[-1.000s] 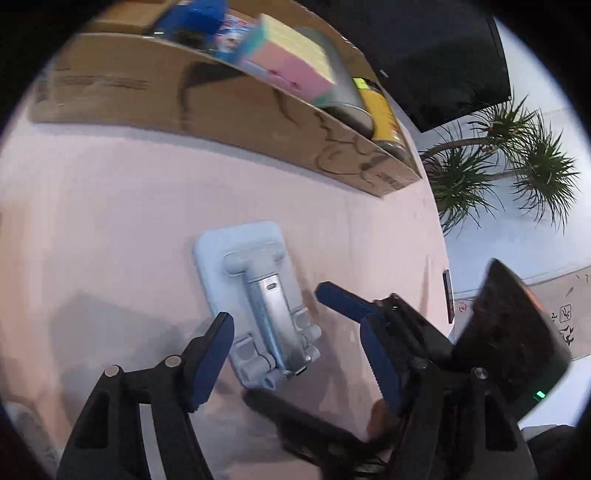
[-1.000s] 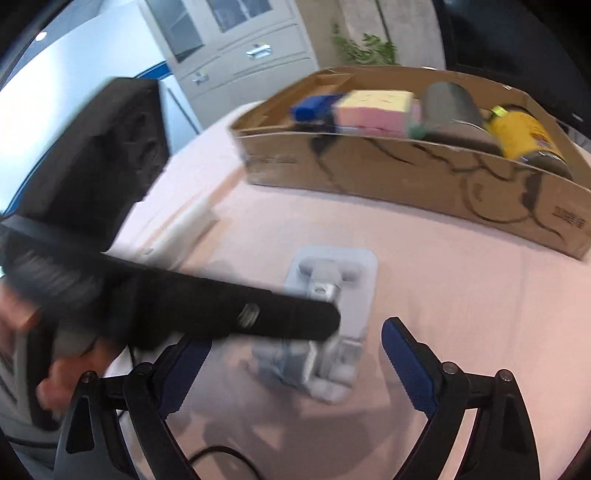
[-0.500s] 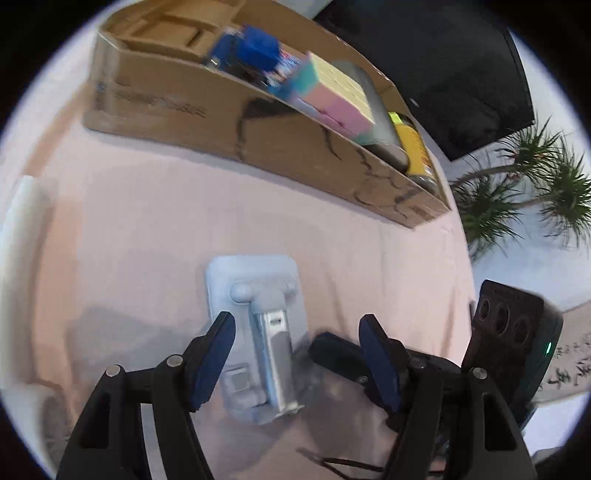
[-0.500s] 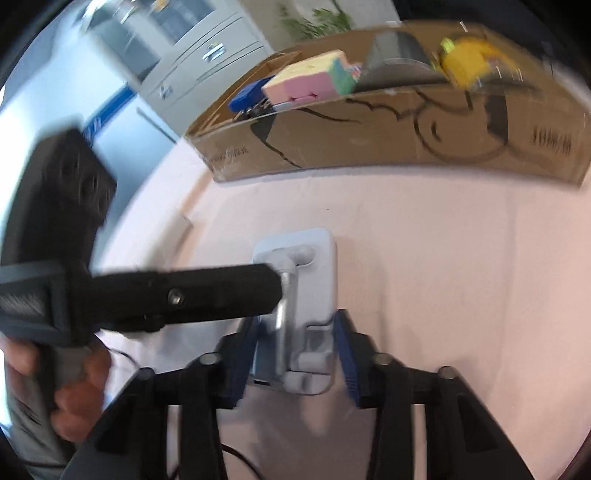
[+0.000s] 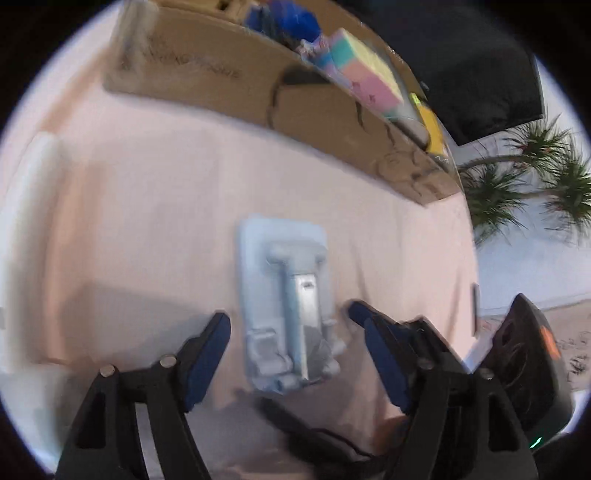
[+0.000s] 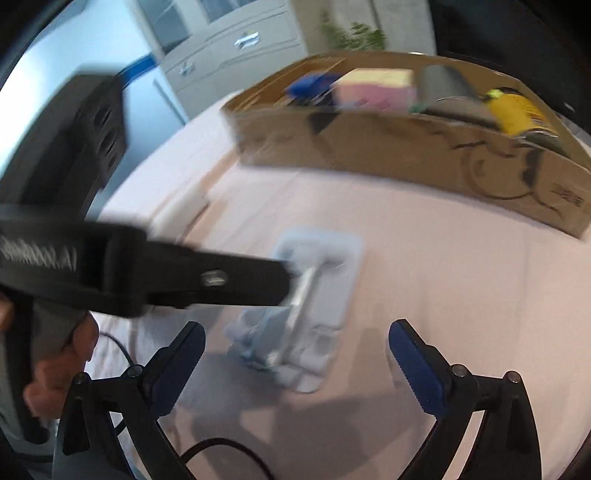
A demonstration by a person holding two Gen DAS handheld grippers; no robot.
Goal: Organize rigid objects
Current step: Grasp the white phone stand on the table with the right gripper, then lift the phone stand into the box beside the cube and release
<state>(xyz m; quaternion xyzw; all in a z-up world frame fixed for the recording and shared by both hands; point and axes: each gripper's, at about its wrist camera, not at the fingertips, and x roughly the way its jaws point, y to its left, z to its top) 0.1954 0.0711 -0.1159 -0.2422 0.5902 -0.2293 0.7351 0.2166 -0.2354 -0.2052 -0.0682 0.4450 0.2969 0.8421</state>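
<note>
Blue-padded, the left gripper (image 5: 295, 347) and right gripper (image 6: 295, 343) both gape wide, holding nothing. Between their fingers a pale folding phone stand (image 5: 288, 310) lies flat on the pink tablecloth (image 5: 147, 206) (blurred); beyond stands the cardboard tray (image 6: 406, 147).

A pink tablecloth (image 5: 155, 206) covers the tabletop. Past its far right corner stands a spiky green potted plant (image 5: 532, 173) beside a dark screen (image 5: 476, 77). Beyond the far left edge stands a grey cabinet with drawers (image 6: 236, 40), a leafy plant (image 6: 351, 35) beside it.
</note>
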